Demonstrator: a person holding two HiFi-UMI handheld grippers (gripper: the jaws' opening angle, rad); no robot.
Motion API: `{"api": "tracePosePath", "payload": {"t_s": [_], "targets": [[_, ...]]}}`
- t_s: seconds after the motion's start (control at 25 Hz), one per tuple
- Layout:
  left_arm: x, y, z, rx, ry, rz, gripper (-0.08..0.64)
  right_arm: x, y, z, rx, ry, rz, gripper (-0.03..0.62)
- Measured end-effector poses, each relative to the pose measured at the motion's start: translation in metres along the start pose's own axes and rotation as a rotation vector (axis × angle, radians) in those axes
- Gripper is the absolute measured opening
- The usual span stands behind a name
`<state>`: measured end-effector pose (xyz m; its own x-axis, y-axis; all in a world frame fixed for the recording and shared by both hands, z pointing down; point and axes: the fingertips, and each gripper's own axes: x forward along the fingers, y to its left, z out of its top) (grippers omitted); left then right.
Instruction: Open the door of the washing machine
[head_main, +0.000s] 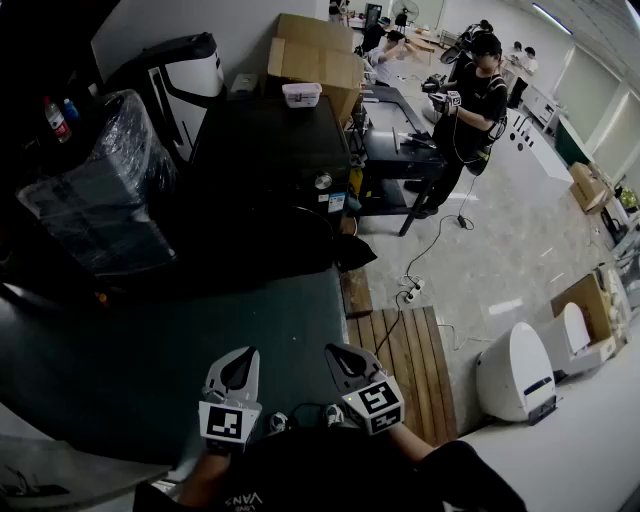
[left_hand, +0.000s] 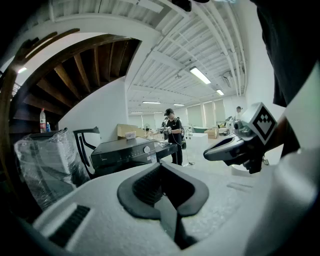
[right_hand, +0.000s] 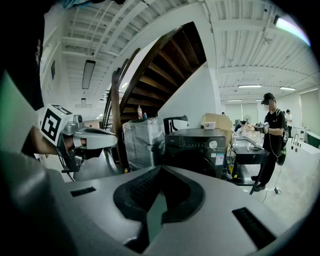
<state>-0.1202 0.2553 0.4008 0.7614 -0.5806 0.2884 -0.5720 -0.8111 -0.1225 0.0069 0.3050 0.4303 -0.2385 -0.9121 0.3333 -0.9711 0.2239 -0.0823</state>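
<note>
Closest in, left gripper (head_main: 243, 355) and right gripper (head_main: 342, 352) side by side, each with jaws pressed together on nothing (both tipped slightly downward), above dark green floor (head_main: 150, 350), with a wooden pallet (head_main: 405, 350) just off the right gripper's outer side. Ahead of both and well apart from them, black washing machine (head_main: 270, 150), round door (right_hand: 194, 162) closed, small white tub (head_main: 302, 94) on top, plastic-wrapped bundle (head_main: 100, 200) toward the left gripper's side. Farther still, beyond the machine on the right gripper's side, cardboard boxes (head_main: 315, 50), a dark counter (head_main: 395, 130) and a standing person (head_main: 478, 95).

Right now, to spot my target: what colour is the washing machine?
The washing machine is black; the right gripper view shows it best.
</note>
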Motion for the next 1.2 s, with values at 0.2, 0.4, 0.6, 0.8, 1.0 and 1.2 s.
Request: {"api": "tracePosePath", "payload": {"t_s": [0.2, 0.4, 0.6, 0.8, 1.0, 1.2], "targets": [[0.022, -0.019, 0.005, -0.012, 0.011, 0.011, 0.018, -0.006, -0.022, 0.002, 0.033, -0.033, 0.048, 0.003], [0.045, -0.033, 0.000, -0.092, 0.029, 0.007, 0.031, -0.006, -0.040, -0.002, 0.024, -0.020, 0.080, 0.066], [0.066, -0.040, -0.007, -0.162, 0.018, 0.027, 0.206, 0.001, -0.065, -0.005, -0.002, 0.006, 0.103, 0.122], [0.079, -0.035, -0.017, -0.176, 0.040, 0.042, 0.215, 0.019, -0.083, -0.003, -0.012, 0.020, 0.107, 0.156], [0.106, 0.000, -0.019, -0.177, 0.046, 0.034, 0.235, 0.056, -0.092, 0.007, -0.004, 0.026, 0.089, 0.178], [0.138, 0.043, -0.020, -0.140, 0.074, -0.043, 0.237, 0.101, -0.099, 0.016, 0.032, 0.043, 0.017, 0.179]]}}
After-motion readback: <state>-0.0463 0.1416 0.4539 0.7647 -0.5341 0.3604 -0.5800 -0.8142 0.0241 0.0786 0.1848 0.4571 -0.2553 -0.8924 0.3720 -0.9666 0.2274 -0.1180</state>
